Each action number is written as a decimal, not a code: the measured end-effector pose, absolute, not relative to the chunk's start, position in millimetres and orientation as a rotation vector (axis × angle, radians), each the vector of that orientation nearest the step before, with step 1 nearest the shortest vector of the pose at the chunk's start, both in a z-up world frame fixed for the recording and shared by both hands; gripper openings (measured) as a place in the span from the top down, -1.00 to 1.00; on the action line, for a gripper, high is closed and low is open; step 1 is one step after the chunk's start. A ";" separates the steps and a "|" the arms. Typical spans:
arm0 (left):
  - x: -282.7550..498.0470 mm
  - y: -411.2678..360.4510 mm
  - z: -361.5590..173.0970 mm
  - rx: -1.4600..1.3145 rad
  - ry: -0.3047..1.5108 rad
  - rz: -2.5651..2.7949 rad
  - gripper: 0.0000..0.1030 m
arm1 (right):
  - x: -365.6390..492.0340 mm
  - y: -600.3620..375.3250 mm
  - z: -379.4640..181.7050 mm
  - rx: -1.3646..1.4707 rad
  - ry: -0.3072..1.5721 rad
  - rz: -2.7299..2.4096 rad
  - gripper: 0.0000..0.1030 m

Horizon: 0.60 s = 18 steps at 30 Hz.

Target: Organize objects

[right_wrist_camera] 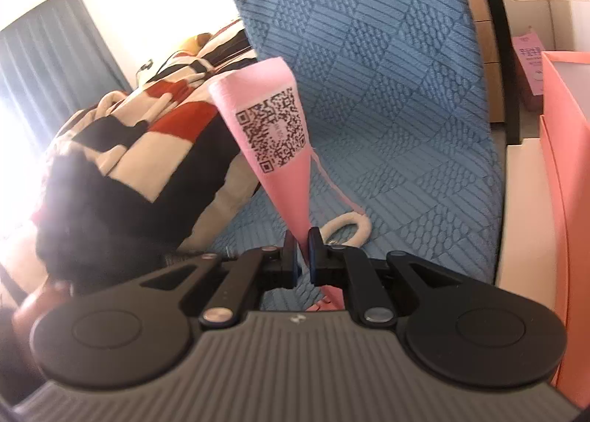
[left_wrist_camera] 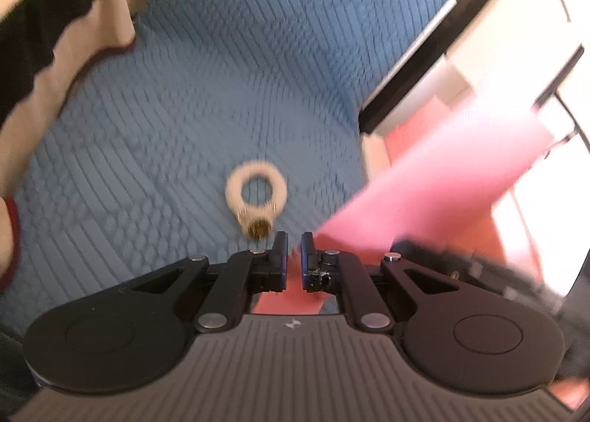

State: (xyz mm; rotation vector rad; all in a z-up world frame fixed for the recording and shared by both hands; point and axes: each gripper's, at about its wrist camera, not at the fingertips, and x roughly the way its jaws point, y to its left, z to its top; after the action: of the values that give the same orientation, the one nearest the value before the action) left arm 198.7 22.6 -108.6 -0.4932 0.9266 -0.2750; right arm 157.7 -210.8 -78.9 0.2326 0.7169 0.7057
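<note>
Right tool (right_wrist_camera: 302, 237) is clamped on the narrow lower end of a pink bag (right_wrist_camera: 271, 116); its long axis rises up and away, QR label facing the camera. Left tool (left_wrist_camera: 294, 243) grips another pink edge, probably sharing the load. A white ring (left_wrist_camera: 256, 191) lies just ahead on the blue bedspread (left_wrist_camera: 221, 72).

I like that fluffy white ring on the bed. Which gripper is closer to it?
Left. The left gripper hangs just beside the white ring; the right gripper, pinching the pink bag, sits slightly farther back.
</note>
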 end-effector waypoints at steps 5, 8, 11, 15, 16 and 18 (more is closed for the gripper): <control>213.9 55.8 -95.3 -0.589 0.879 -0.263 0.84 | 144.4 -196.0 -79.3 0.158 0.707 0.759 0.83; 222.4 70.0 -92.6 -0.634 0.891 -0.307 0.84 | 135.3 -184.6 -80.5 0.089 0.711 0.799 0.83; 230.0 68.7 -98.7 -0.663 0.943 -0.405 0.84 | 127.9 -174.9 -83.4 0.035 0.730 0.834 0.83; 237.8 43.8 -110.1 -0.596 1.048 -0.519 0.84 | 120.0 -162.9 -93.7 -0.024 0.787 0.872 0.83; 240.5 35.9 -114.0 -0.563 1.078 -0.541 0.84 | 118.6 -159.9 -96.8 -0.041 0.801 0.879 0.83; 244.0 20.4 -121.3 -0.479 1.132 -0.567 0.83 | 116.6 -155.7 -102.6 -0.070 0.826 0.887 0.82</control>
State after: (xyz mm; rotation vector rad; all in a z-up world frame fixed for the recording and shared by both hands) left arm 244.0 20.4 -121.3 -0.4787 1.1321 -0.5670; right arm 116.6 -155.7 -102.6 -0.0700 0.8264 0.8866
